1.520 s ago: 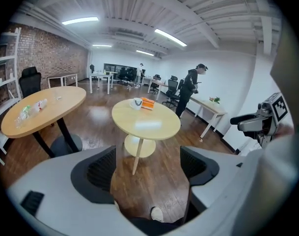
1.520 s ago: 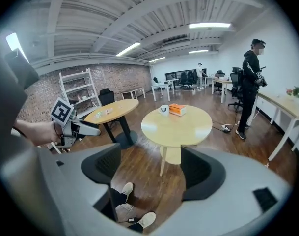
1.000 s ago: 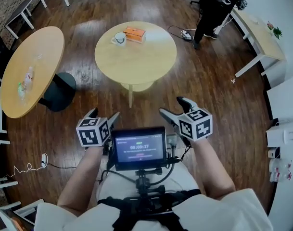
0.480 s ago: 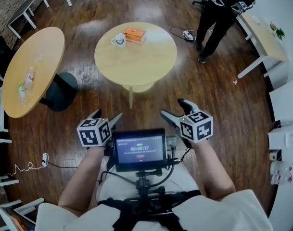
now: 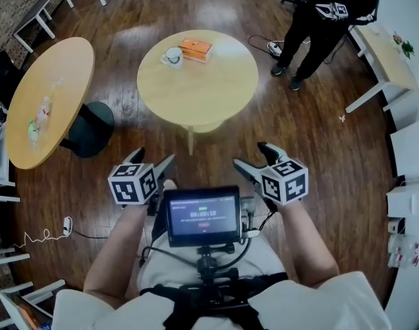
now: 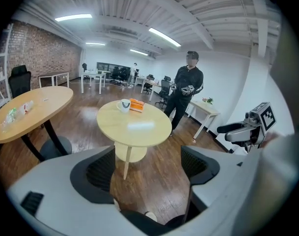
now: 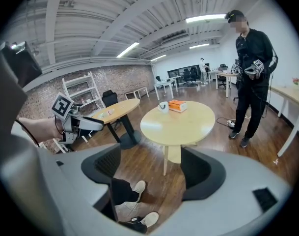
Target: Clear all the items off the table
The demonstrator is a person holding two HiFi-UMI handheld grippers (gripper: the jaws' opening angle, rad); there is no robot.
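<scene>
Starting closest in: both tongs hang out in front of the person's waist, either side of the little chest screen [image 5: 202, 216]. The left tongs [image 5: 154, 157] and right tongs [image 5: 249, 154] both have their jaws spread with nothing in them, and each gripper view shows only floor and shoes through the gap. Straight ahead at 12 o'clock is the round desk [image 5: 209, 95]. The catch is that everything sits on its far rim, so nearly the whole bare top lies between the tongs and the goods. The white mug [image 5: 173, 55] is roughly 12 o'clock from the left tongs, and the orange box [image 5: 195, 49] sits just beside it, about 11 o'clock from the right tongs. The box's long axis runs more or less 9-to-3, a touch tilted. Neither hand is really closer, both are well apart from the stuff, but my guess is left goes for the mug and right for the box, after stepping in or walking round. Further off at 10 o'clock there's a second desk [image 5: 54, 81] with some small bottles, and at 1 o'clock a person in black [image 5: 326, 16].
</scene>
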